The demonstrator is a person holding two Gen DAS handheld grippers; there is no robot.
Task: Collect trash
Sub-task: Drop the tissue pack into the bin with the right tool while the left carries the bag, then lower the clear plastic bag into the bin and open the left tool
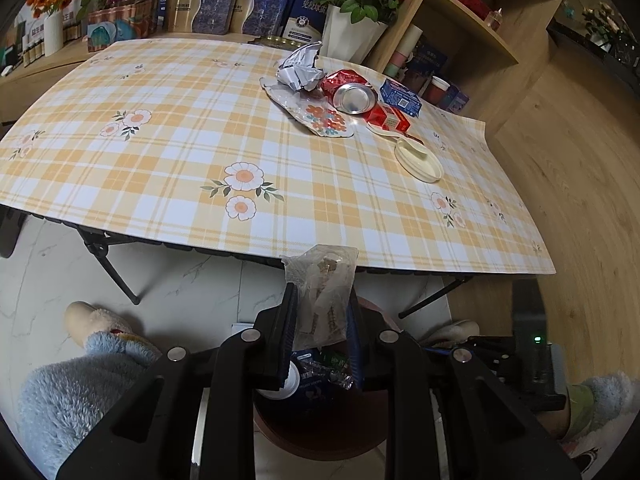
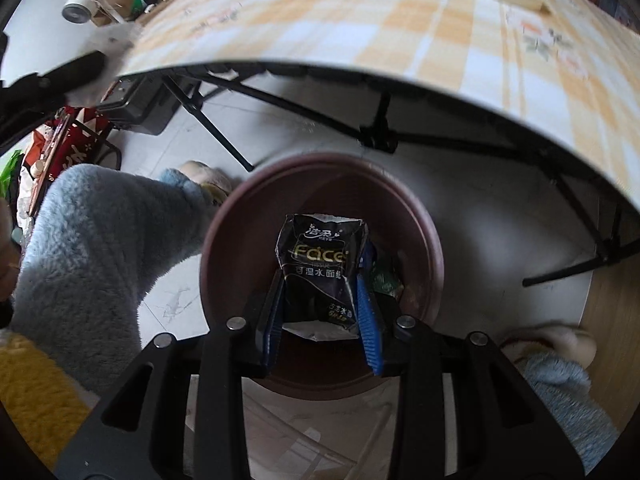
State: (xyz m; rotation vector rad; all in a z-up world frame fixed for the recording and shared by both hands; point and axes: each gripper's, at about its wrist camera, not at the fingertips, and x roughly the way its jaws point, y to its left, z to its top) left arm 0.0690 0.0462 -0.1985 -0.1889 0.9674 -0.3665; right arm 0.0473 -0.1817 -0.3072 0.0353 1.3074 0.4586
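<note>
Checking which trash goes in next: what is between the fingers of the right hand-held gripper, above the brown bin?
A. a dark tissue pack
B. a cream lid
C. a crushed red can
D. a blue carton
A: the right hand-held gripper grips a dark tissue pack over the brown bin.

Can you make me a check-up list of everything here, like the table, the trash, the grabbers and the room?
Surface: checked tablecloth, mostly bare.
Job's things: bin on the floor, some trash inside; crumpled paper, can, boxes, lid on the table.
Clutter: flower pots, boxes behind the table.
Grippers: left gripper holds a clear wrapper; right gripper holds a tissue pack over the bin.
Cables: nothing seen.
Surroundings: shelf, slippers, fleece sleeve.
</note>
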